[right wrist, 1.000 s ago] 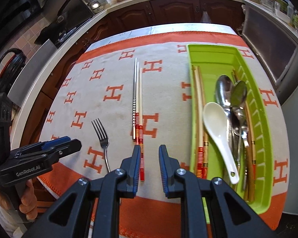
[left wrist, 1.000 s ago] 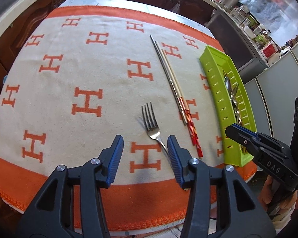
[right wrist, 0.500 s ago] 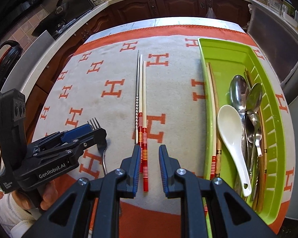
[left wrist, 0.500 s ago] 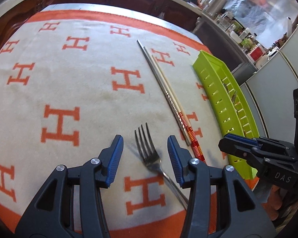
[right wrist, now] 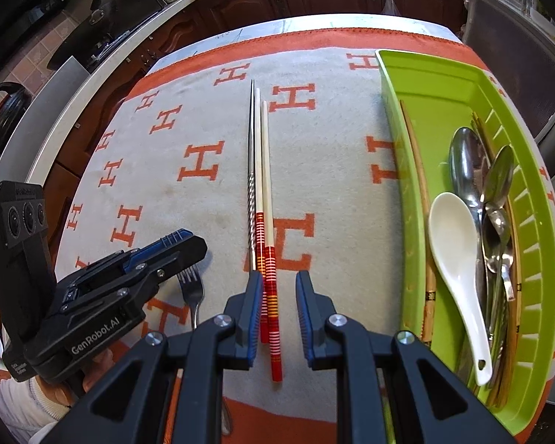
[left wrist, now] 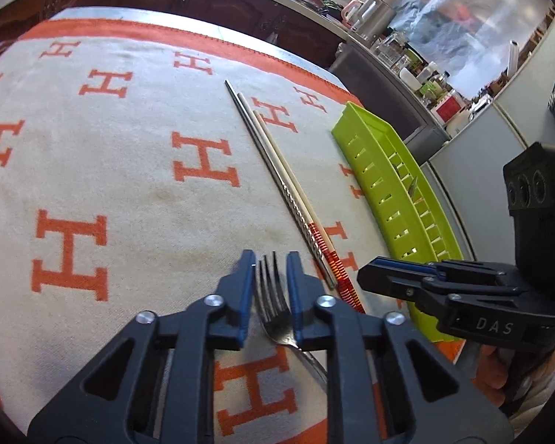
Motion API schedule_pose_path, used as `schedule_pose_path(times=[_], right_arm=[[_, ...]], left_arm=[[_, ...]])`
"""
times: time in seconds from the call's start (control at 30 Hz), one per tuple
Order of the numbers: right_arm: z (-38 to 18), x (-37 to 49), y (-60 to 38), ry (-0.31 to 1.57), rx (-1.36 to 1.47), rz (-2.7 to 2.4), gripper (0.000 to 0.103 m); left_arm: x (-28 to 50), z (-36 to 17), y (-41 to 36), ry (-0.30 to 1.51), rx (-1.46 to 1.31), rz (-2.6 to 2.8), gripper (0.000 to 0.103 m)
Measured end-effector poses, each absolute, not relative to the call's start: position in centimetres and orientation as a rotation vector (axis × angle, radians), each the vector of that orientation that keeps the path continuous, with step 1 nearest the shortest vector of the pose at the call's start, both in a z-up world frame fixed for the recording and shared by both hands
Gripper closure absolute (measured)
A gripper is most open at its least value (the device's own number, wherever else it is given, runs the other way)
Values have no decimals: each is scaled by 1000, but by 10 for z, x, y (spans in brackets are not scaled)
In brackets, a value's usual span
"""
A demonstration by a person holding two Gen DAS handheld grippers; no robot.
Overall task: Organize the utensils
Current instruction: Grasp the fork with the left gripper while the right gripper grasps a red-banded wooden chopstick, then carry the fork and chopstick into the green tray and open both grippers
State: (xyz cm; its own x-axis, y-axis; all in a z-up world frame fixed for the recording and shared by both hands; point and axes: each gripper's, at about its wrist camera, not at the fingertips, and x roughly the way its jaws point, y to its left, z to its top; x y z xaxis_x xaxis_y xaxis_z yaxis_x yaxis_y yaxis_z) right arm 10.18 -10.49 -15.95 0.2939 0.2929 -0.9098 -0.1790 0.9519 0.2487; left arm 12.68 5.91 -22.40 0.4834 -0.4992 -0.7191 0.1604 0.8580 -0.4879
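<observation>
We narrow our left gripper (left wrist: 271,288) around the fork (left wrist: 273,298) near the blanket's (left wrist: 137,185) front edge, the right gripper (right wrist: 277,309) part-open over chopsticks (right wrist: 261,199), both bound for the tray (right wrist: 436,85).

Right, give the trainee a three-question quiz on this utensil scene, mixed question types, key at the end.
1. True or false: the fork already lies inside the green tray.
2. Multiple choice: what lies between the fingers of the right gripper? A) the white spoon B) the red-ended chopsticks C) nothing
3. Fill in: the left gripper has its fingers on either side of the ____.

Key: 1 false, it lies on the cloth; 2 B; 3 fork.
</observation>
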Motion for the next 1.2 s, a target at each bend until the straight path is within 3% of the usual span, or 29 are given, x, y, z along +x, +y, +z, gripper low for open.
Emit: schedule_pose_path(times=[0.1,0.17,0.83,0.9,0.93,1.2], right_arm=[[-164,105,-102,1245,104,312,85],[-166,107,-101,1252,96,308,85],[-171,123,-64,1170,-183,253,85],[-171,123,-62,1156,-195,255,89],[-171,123,-63,1155,-187,262,98],[-163,113,-84,1177,-14,295,98]], left_arm=[[128,-228,64,991,-424,-426,95],[128,-230,64,994,-435,-434,103],[121,-207,79,983,-429,-443,103],[119,-202,82,976,-428,-436,103],[118,-199,84,974,-428,-434,103],[104,-167,96,947,-399,-430,103]])
